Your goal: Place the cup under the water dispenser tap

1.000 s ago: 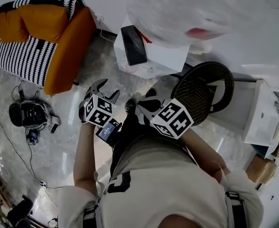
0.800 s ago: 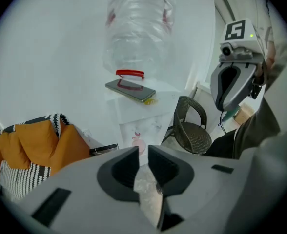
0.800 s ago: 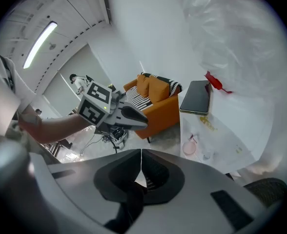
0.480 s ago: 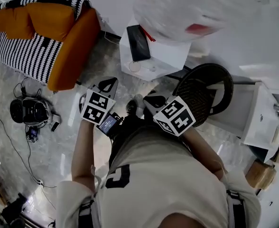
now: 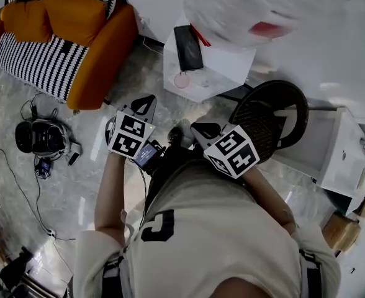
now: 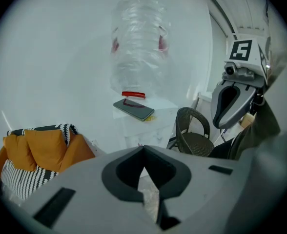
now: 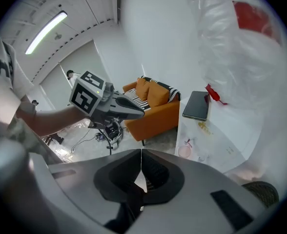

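- Marble floor (image 5: 58, 185); orange sofa (image 5: 77, 36) at left, white water dispenser (image 5: 229, 67) at top.
- Pink cup (image 5: 181, 79) stands on the dispenser's ledge, near a phone (image 5: 189, 47).
- Left gripper (image 6: 143, 148): jaws clenched together, empty.
- Right gripper (image 7: 141, 151): jaws clenched together, empty.
- Both grippers are well apart from the cup.

Open marble floor (image 5: 77, 185) between orange sofa (image 5: 95, 48) and white dispenser stand (image 5: 229, 67); a gripper can pass there. On the stand top a phone (image 5: 189, 47) fills the far-left part and a small pink cup (image 5: 182, 80) sits near the front-left corner; front-right part bare. Big clear water bottle (image 5: 257, 11) looms over the stand's right side, blocking reach from above. Wicker chair (image 5: 269, 120) just right of the stand closes that side. Cables and black device (image 5: 40, 138) clutter the floor far left.
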{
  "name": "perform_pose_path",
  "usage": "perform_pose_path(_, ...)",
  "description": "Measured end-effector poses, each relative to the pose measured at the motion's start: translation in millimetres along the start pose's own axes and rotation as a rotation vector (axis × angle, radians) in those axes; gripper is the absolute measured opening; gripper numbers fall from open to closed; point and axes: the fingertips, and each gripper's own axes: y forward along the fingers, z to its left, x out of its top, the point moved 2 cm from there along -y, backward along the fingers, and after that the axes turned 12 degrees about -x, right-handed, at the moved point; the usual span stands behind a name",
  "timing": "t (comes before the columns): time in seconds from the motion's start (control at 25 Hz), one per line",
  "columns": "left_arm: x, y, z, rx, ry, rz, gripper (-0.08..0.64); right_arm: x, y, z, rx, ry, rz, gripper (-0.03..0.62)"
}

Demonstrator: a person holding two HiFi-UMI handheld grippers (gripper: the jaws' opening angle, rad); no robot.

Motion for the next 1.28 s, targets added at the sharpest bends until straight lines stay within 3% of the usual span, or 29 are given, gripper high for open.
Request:
perform_pose_path(0.24, 14, -8, -23, -0.009, 0.01, -0.039, 0.057, 1, -10, -4, -0.027, -0.005, -0.041, 0.028)
perform_pose_path(0.4, 35, -4, -56, -0.08, 0.116, -0.027, 0.057, -1, -28, -17, -0.074, 0.024, -0.087, 0.027)
perform_pose_path(0.52, 57, 5, -71, -0.075, 0.178, -0.016, 0.057, -7, -44, -32, -0.116, 0.038, -0.127, 0.026)
perform_pose_path(0.84, 104, 14, -119, -0.074, 0.225, -0.096, 0.057, -29, -84, -55, -0.163, 0.06, -0.211, 0.026)
perform_pose_path(1.28, 104, 28, -179, -0.046, 0.22, -0.084, 0.057, -69, -125, -66, -0.161, 0.013, -0.268, 0.026)
